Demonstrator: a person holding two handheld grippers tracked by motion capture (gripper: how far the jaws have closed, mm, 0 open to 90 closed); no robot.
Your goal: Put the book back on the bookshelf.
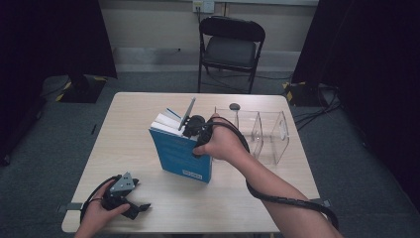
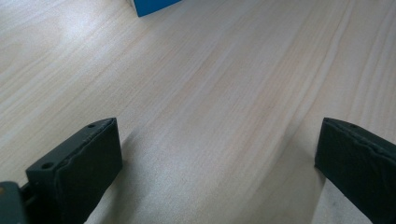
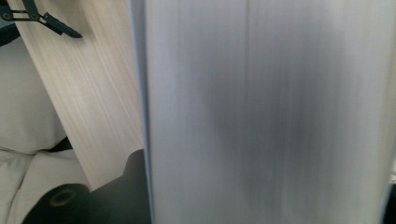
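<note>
Mid-desk (image 1: 148, 198), the right gripper (image 1: 194, 126) pinched the upright blue book (image 1: 181, 156) between its fingers; left gripper (image 1: 130, 198) rested spread; a loose pinch could topple it.

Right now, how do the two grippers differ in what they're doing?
The right gripper sits at the top of the upright blue book, jaws around its page block; the left gripper holds nothing. The right is raised mid-table; the left rests low near the table's front edge, jaws wide apart. Both are black and hand-held.
</note>
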